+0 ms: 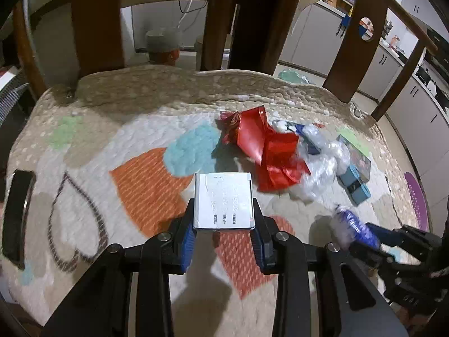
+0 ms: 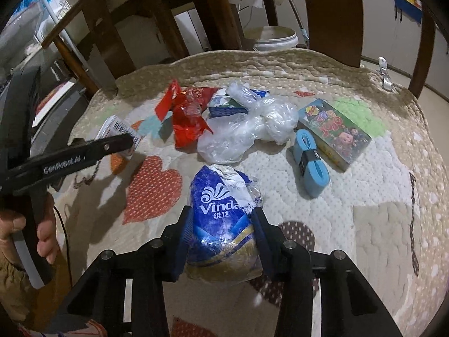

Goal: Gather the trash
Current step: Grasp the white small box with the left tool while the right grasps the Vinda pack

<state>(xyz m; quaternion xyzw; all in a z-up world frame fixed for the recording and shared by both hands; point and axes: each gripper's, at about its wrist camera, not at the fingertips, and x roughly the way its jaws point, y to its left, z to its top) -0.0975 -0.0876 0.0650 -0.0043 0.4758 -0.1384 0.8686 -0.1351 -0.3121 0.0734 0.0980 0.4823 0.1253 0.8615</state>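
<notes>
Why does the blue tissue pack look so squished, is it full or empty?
Looks mostly empty: the tissue pack is crumpled and wrinkled between the right gripper fingers. What's inside cannot be seen.

Quilted heart-pattern mat (image 1: 118, 146); black phone (image 1: 16, 213) at edge; white bucket (image 2: 273, 39) beyond.

**Black grippers, blue pads, bare hand**

Both the left gripper (image 1: 224, 233) and right gripper (image 2: 223, 241) are matte black linkages with silver pivot screws and blue finger pads. White "GenRobot.AI" lettering, seemingly, marks one arm at the right-wrist frame's left. A bare-skinned hand (image 2: 33, 233) with a tan cuff shows lower left.
</notes>
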